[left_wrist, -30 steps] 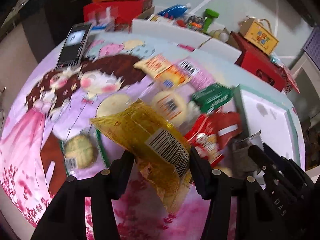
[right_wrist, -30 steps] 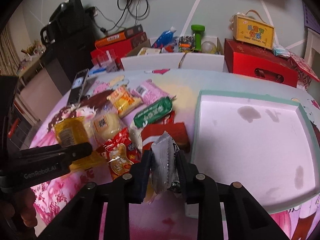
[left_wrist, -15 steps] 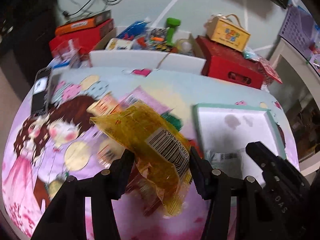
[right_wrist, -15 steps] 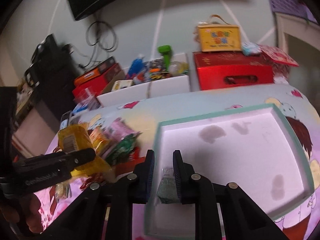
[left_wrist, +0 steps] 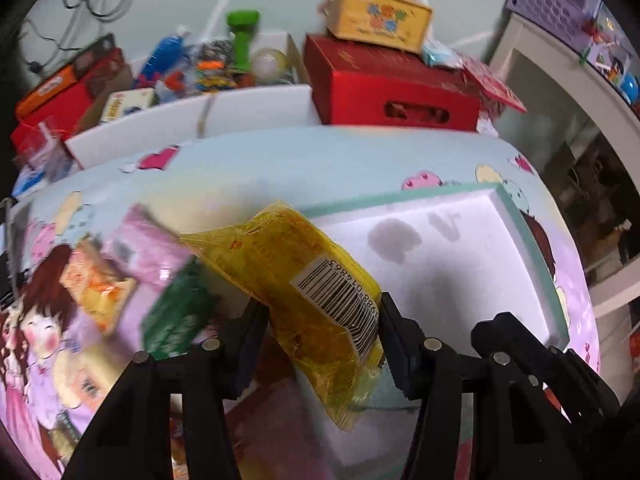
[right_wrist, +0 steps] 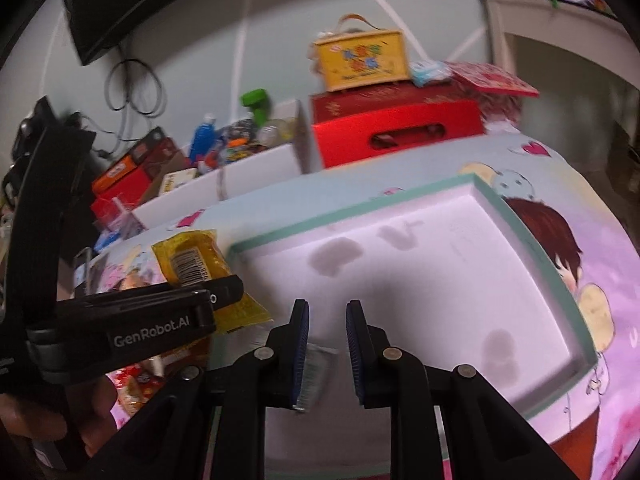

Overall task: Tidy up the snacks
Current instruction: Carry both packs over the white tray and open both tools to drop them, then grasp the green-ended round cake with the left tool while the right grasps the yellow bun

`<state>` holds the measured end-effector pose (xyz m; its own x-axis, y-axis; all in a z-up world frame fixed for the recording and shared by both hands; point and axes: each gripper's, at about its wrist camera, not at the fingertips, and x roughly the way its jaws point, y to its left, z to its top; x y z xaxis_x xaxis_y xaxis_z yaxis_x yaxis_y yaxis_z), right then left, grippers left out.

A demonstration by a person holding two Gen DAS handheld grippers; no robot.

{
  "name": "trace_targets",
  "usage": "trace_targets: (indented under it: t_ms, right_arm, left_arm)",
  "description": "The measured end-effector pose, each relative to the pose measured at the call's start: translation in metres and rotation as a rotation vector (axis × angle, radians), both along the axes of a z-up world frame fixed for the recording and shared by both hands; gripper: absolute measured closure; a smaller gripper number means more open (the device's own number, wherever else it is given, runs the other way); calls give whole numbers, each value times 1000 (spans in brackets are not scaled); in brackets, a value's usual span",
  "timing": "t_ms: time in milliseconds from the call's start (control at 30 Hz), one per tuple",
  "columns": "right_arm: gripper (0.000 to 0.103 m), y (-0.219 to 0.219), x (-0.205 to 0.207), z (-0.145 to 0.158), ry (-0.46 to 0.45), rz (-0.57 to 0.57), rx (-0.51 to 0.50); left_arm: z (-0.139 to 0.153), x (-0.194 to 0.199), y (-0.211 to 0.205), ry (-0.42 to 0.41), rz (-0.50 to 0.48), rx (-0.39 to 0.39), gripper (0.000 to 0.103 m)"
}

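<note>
— What's closest to the cameras?

— The right tongs (right_wrist: 327, 350), spread apart over the near end of the white tray (right_wrist: 532, 236). A small silvery packet (right_wrist: 316, 376) sits just by the left pad; I cannot tell whether it touches the pad or already lies in the tray.

— And the other pair?

— The left tongs (left_wrist: 320, 332) are clenched on a yellow snack bag (left_wrist: 304, 276), barcode side up, held in the air above the tray's near-left corner. A hand (right_wrist: 48, 420) grips that tool at the lower left of the right wrist view.

— Where are the rest of the snacks?

— Left of the tray, on the cartoon-print tabletop (left_wrist: 248, 168): a green packet (left_wrist: 176, 312), an orange packet (left_wrist: 98, 284) and a pink packet (left_wrist: 144, 244), all blurred.

— The tray itself?

— White inside, green rim, with a few grey stains on its floor.

— Farther back?

— A red box (left_wrist: 384, 84) with a yellow box (left_wrist: 380, 16) on top, and a white bin (left_wrist: 192, 120) holding mixed items.
</note>
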<state>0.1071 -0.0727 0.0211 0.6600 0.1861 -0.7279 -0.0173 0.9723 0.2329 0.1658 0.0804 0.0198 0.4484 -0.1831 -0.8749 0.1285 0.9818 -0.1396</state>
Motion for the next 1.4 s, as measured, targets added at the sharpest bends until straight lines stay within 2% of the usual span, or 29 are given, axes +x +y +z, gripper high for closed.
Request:
trace_targets:
  t_ms: [133,200,367,400,467,500,667,800,867,967,1167,1400]
  right_arm:
    - [82,-10,2,-5,25,-32,-2]
    - [82,-11,2,-5,28,-36,-3]
    - [82,-3,3,-5,36,-10,-21]
    - [78,-1,3,-6,41,-7,-22]
    - [52,1,4,-8,57,-9,-27]
    - [30,3,4,-10,65,-11,-36]
    - [25,14,2,-11,69,12,-68]
    - [6,29,-1,-11,73,37,-92]
    - [5,39,-5,-8,66,61,-98]
    - [5,59,-14,-3,51,107,-97]
    - [5,96,-33,3,39,187,-112]
    - [5,131,-56,4,39,264,-129]
  left_arm:
    - [-8,7,-6,19,-8,1,42]
    - [-8,6,-4,14,-4,-5,30]
    - [3,-3,17,-6,49,-36,26]
    - [6,-8,26,-15,72,-41,19]
    - [10,-17,44,-33,119,-39,11]
    - [12,-22,53,-44,144,-31,10]
    - [15,-52,107,-85,290,27,7]
    - [14,-80,147,-115,393,65,6]
    - [14,-94,163,-130,428,89,6]
    - [9,-110,180,-106,443,99,6]
    - [0,-133,203,-65,468,43,6]
    - [-1,-160,243,-53,568,-9,6]
